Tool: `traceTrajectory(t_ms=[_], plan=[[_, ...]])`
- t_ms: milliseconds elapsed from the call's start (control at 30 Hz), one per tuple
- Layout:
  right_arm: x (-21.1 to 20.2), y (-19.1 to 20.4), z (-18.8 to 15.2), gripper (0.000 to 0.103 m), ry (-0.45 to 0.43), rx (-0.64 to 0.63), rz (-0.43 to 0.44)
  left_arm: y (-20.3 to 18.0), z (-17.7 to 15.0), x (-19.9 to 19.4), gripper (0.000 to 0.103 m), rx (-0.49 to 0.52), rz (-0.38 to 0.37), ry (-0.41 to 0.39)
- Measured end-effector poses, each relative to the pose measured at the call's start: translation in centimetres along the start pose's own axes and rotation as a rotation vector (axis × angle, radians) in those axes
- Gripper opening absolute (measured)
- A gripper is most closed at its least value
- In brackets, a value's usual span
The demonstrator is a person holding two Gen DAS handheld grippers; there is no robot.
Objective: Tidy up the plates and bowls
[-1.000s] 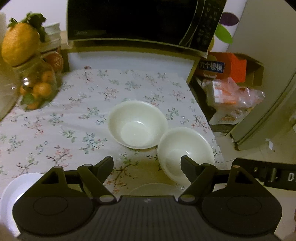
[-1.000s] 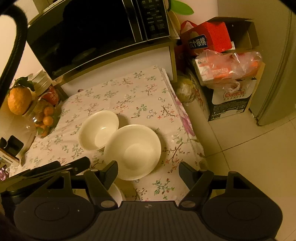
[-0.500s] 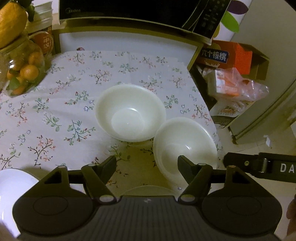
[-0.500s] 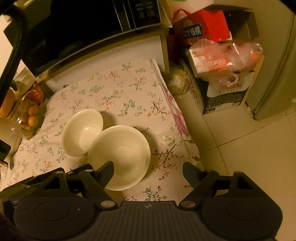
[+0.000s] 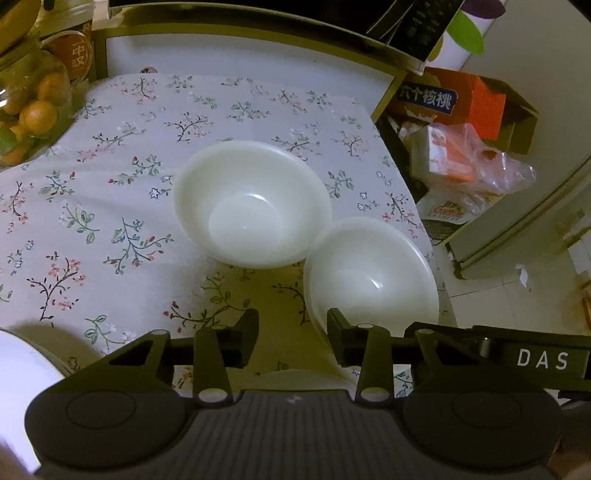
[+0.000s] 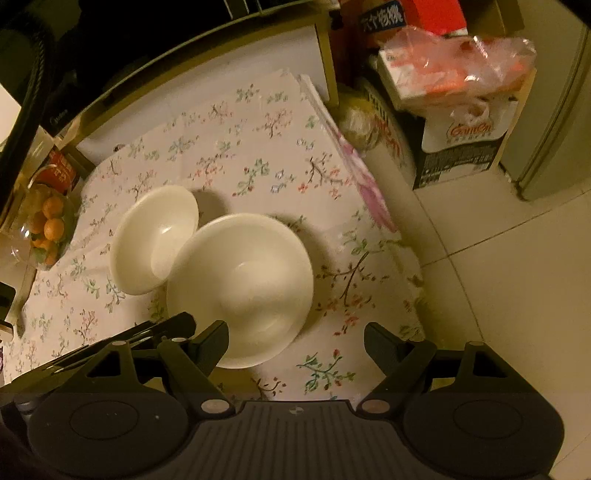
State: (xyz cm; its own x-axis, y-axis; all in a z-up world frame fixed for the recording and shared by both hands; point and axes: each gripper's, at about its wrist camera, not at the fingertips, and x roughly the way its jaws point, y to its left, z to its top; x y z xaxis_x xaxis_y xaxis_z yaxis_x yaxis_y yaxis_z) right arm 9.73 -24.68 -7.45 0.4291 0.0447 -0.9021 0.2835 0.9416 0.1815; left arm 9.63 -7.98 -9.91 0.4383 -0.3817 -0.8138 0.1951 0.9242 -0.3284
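Observation:
Two white bowls stand side by side on the floral tablecloth (image 5: 110, 206). The far bowl (image 5: 251, 203) (image 6: 155, 240) sits mid-table; the near bowl (image 5: 369, 280) (image 6: 243, 284) sits by the table's right edge, its rim touching the other. My left gripper (image 5: 291, 332) is partly closed and empty, just before the near bowl's left rim. My right gripper (image 6: 295, 341) is open and empty above the near bowl's front rim. A white plate (image 5: 22, 384) lies at the lower left of the left wrist view.
A microwave (image 5: 417, 22) stands at the back on a shelf. A glass jar of oranges (image 5: 29, 110) (image 6: 44, 225) stands at the table's left. Boxes and plastic bags (image 6: 450, 92) sit on the floor right of the table, beside a fridge (image 6: 554, 129).
Both grippers have moved forward and down toward the bowls. My left gripper's fingers have narrowed markedly. The bowls have not moved.

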Motion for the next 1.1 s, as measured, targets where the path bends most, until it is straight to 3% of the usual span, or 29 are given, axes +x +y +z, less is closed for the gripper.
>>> traceTrajectory(t_ms=[233,533,833,1100], plan=[[0.4,0.0,-0.1,0.07,0.002,0.001,-0.009,0.1,0.0,0.2,0.031,0.009,-0.019,0.0],[1.1,-0.8,-0.2,0.045,0.013,0.03,-0.025,-0.2,-0.1,0.5,0.022,0.022,-0.036,0.0],[1.6,-0.6,-0.3,0.035,0.011,0.036,-0.027,0.0,0.0,0.9,0.018,0.01,-0.058,-0.001],[1.7,-0.6,-0.4,0.012,0.022,0.058,-0.006,-0.5,0.0,0.8,0.009,0.03,-0.073,-0.004]])
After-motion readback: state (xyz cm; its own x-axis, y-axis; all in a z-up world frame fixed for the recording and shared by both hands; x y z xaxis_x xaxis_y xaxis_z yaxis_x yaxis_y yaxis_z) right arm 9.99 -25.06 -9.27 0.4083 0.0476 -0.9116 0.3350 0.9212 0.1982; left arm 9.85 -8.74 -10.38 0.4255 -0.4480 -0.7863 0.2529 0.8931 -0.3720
